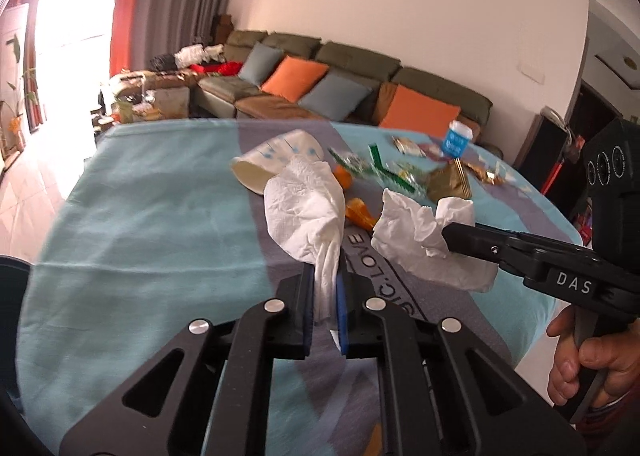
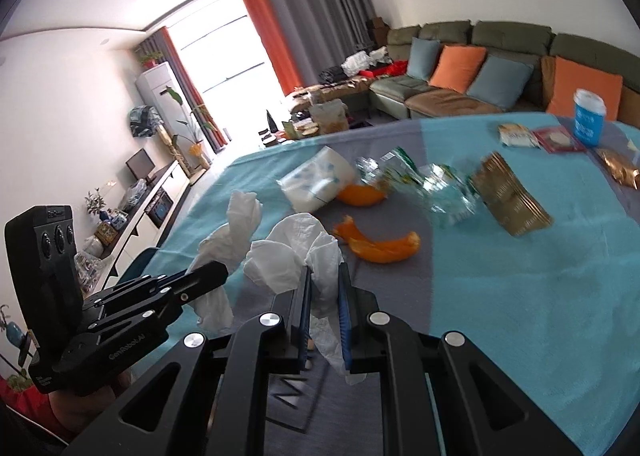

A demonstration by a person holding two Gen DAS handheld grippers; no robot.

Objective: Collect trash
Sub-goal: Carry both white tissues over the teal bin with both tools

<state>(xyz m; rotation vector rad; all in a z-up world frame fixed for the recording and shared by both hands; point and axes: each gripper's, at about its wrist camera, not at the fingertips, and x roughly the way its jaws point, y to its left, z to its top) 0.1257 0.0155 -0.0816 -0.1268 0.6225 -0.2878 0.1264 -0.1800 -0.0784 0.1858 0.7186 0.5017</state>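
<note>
Both grippers are clenched on trash: the left gripper (image 1: pixel 325 292) pinches one crumpled tissue (image 1: pixel 308 211), the right gripper (image 2: pixel 325 296) a second tissue (image 2: pixel 296 256), both just in front of the paper cup (image 1: pixel 276 163) lying on the table (image 1: pixel 140 215). The pickup looks done; next each needs carrying to a bin, none in view. Beyond the cup lie two orange peels (image 2: pixel 380 244) and several wrappers.

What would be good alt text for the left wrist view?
The left claw is shut on a crumpled white tissue over a blue cloth-covered table, and the right claw grips another tissue. Behind lie a tipped paper cup, orange peel and wrappers.
</note>
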